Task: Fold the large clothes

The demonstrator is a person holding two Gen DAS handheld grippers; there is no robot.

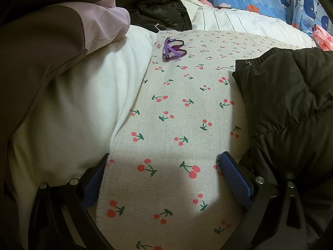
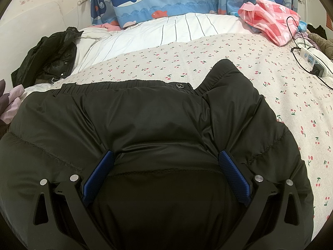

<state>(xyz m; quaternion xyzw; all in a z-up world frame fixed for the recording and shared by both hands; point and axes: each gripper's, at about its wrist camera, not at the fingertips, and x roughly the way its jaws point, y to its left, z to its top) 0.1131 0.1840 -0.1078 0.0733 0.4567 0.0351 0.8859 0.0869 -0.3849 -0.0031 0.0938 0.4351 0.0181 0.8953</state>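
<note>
the black puffy coat (image 2: 145,120) lay on the cherry sheet (image 2: 281,79), spread sideways right under the right gripper (image 2: 166,166). the left gripper (image 1: 164,173) was off to its left, over bare sheet. both jaws were wide, holding nothing.

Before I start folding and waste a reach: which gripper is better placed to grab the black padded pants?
Right. The right gripper is open directly over the black padded pants; the left gripper is open over the cherry-print sheet, with the pants off to its side.

A black quilted padded garment (image 2: 149,125) lies spread flat, elastic waistband and metal snap toward the frame's top.
</note>
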